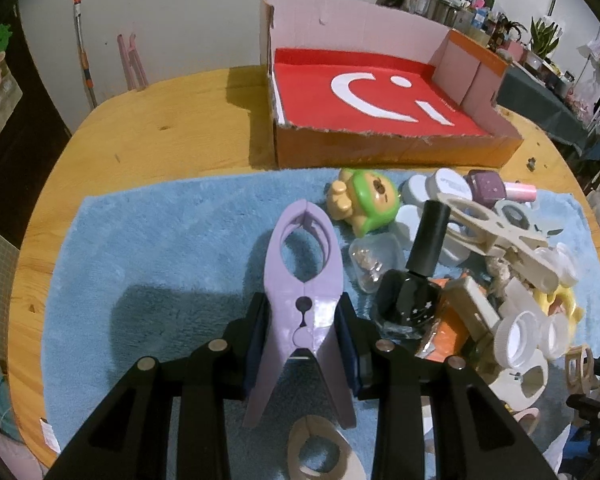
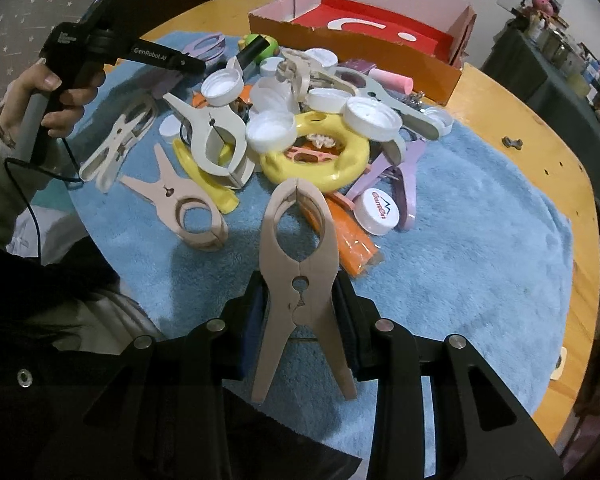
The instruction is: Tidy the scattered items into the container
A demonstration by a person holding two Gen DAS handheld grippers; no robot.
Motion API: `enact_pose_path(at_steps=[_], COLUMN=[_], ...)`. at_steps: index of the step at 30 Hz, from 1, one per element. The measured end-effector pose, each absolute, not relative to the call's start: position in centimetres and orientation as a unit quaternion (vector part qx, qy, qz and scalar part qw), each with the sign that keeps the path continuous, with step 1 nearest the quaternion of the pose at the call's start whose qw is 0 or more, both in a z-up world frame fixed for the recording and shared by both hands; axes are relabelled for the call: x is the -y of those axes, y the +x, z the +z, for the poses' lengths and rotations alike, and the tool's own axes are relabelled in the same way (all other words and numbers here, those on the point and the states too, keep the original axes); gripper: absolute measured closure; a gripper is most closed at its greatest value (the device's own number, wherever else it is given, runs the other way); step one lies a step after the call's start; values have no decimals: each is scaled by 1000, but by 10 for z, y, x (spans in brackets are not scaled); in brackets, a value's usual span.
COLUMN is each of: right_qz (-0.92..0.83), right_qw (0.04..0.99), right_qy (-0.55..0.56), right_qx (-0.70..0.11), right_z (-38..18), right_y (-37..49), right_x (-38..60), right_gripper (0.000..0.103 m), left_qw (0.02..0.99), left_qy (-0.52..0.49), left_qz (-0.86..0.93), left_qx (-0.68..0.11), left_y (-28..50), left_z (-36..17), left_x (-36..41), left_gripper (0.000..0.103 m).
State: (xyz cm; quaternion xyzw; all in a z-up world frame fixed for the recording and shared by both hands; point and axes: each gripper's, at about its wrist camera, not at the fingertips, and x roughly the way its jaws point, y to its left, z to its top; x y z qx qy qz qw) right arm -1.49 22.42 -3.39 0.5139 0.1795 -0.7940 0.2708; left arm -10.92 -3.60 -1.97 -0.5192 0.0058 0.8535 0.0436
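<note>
My left gripper [image 1: 304,340] is shut on a purple plastic clip [image 1: 304,280], held above the blue towel [image 1: 159,248], its nose toward the box. My right gripper [image 2: 300,312] is shut on a beige clip [image 2: 297,256] above the towel [image 2: 480,260]. The container is an orange cardboard box with a red smiley floor [image 1: 380,92], at the table's far side; it also shows in the right wrist view [image 2: 364,44]. The scattered pile holds clips, white caps [image 2: 374,114], a yellow ring [image 2: 320,160], a black nail polish bottle [image 1: 414,280] and a green bear toy [image 1: 370,200].
The round wooden table [image 1: 139,132] carries the towel. The left hand and its gripper handle [image 2: 79,60] show at the left of the right wrist view. A beige clip [image 2: 179,208] lies loose on the towel. Cluttered shelves [image 1: 540,40] stand beyond the table.
</note>
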Motion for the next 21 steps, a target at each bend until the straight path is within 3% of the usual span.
enact_pose_path(at_steps=[21], right_qz=[-815], right_qw=[273], right_qy=[481], right_qx=[-175], right_z=[-2], right_y=[-39], right_x=[-217], right_gripper=[71], left_qw=[59], left_qy=[-491], left_qz=[869], left_qx=[-9], left_y=[-110], left_z=[11], left_x=[29], left_gripper=[68])
